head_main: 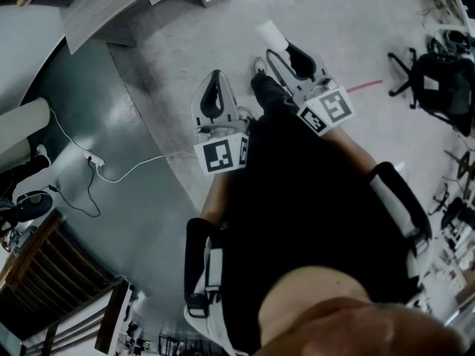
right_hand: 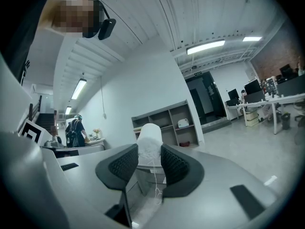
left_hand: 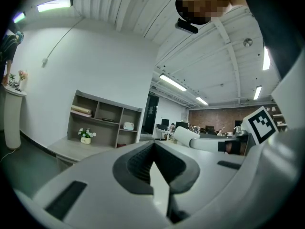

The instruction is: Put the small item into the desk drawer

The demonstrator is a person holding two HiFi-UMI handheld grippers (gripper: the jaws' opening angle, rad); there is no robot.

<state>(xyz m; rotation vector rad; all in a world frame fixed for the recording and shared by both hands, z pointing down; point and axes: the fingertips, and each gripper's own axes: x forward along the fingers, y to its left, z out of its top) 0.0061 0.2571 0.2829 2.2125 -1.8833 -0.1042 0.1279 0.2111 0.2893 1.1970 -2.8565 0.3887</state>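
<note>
Small item (right_hand: 148, 140) sits between jaws of right gripper (right_hand: 149, 160).

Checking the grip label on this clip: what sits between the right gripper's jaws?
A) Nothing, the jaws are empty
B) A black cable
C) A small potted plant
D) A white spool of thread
D: the right gripper view shows the white spool of thread pinched from both sides by the right gripper, with a loose strand hanging below it.
</note>
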